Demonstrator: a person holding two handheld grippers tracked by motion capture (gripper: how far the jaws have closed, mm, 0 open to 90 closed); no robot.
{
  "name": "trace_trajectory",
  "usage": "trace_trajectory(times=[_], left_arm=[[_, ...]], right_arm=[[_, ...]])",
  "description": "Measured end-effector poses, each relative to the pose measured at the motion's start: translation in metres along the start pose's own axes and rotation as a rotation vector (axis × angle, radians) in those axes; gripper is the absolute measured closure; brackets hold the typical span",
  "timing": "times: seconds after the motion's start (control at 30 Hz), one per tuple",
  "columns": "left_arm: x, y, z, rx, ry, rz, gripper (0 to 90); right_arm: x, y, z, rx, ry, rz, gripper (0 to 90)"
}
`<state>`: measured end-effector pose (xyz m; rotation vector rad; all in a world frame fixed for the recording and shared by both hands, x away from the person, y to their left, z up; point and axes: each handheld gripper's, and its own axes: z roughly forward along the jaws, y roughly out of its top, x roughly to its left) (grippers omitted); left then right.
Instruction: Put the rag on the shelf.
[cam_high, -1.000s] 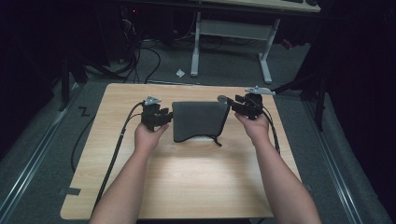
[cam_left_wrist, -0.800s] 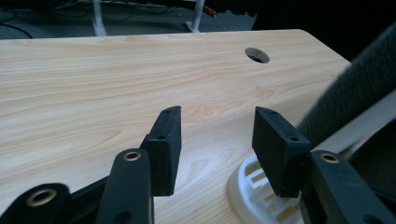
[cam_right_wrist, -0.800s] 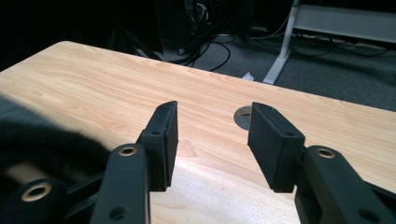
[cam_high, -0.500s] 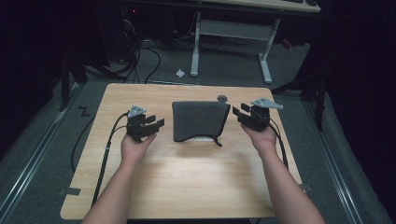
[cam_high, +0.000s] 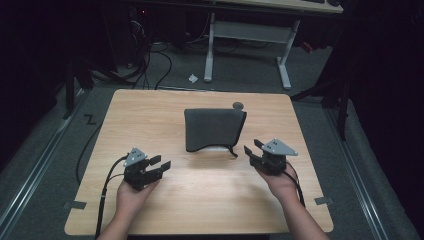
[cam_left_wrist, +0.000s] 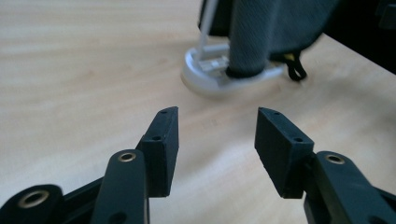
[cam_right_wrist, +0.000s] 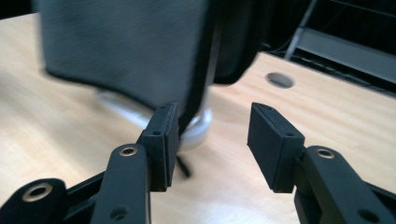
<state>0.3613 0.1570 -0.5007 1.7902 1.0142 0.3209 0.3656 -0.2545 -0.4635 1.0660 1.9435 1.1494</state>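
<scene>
— On the pale wooden desk (cam_high: 210, 200), what stands in the middle?

— A dark grey fabric cover draped over a white plastic stand (cam_high: 214, 129), toward the far half of the desk. In the left gripper view the white base (cam_left_wrist: 219, 74) shows under the cloth, with a small black cord loop (cam_left_wrist: 295, 71) lying beside it.

— And the two hands?

— Both are near the front, well apart from the cover. The left tongs (cam_high: 161, 166) sit to the left and nearer the front edge, jaws pointing toward the stand. The right tongs (cam_high: 254, 149) sit just off the cover's right front corner.

— Are they pinching anything?

— No. The left tongs are spread, having just been opening, with bare wood between the pads (cam_left_wrist: 164, 140). The right tongs (cam_right_wrist: 212, 140) are spread too; the cover's dark edge hangs behind the left pad, but nothing is gripped.

— Anything else on the desk?

— A round grey cable hole (cam_high: 238, 105) at the far edge, behind the cover. A black cable (cam_high: 102, 200) trails from the left tongs off the front.
</scene>
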Motion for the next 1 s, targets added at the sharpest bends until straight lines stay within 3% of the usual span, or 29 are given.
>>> trace_trajectory(times=[0.1,0.2,0.3,0.37,0.43,0.5,0.57,0.67,0.73,1.0], left_arm=[[-0.004,-0.014,-0.008,0.047,0.001,0.003,49.2],[-0.010,-0.024,-0.013,0.114,0.035,0.045,47.6],[-0.021,-0.036,-0.019,0.109,0.027,0.019,46.5],[-0.031,-0.045,-0.025,0.058,0.065,0.019,46.7],[-0.037,-0.043,-0.025,0.074,0.031,0.025,46.9],[-0.038,-0.043,-0.024,0.080,0.026,0.033,45.5],[-0.037,-0.044,-0.022,0.092,0.020,0.044,45.7],[-0.034,-0.045,-0.017,0.117,0.016,0.057,45.3],[-0.032,-0.046,-0.016,0.121,0.013,0.051,45.2],[-0.032,-0.048,-0.015,0.124,0.020,0.049,44.8]], right_arm=[[0.015,-0.010,-0.006,0.043,-0.021,-0.031,52.5],[0.028,-0.019,-0.010,0.075,0.000,-0.032,49.9],[0.042,-0.027,-0.013,0.115,0.033,-0.023,48.3],[0.050,-0.037,-0.016,0.138,0.042,0.001,47.1],[0.056,-0.053,-0.018,0.140,0.033,0.040,48.6],[0.057,-0.061,-0.017,0.166,0.049,0.032,47.0],[0.054,-0.062,-0.015,0.167,0.025,0.001,46.7],[0.048,-0.064,-0.011,0.184,0.037,0.043,46.6],[0.048,-0.066,-0.010,0.186,0.029,0.023,46.6],[0.039,-0.070,-0.008,0.199,0.040,0.026,46.8]])
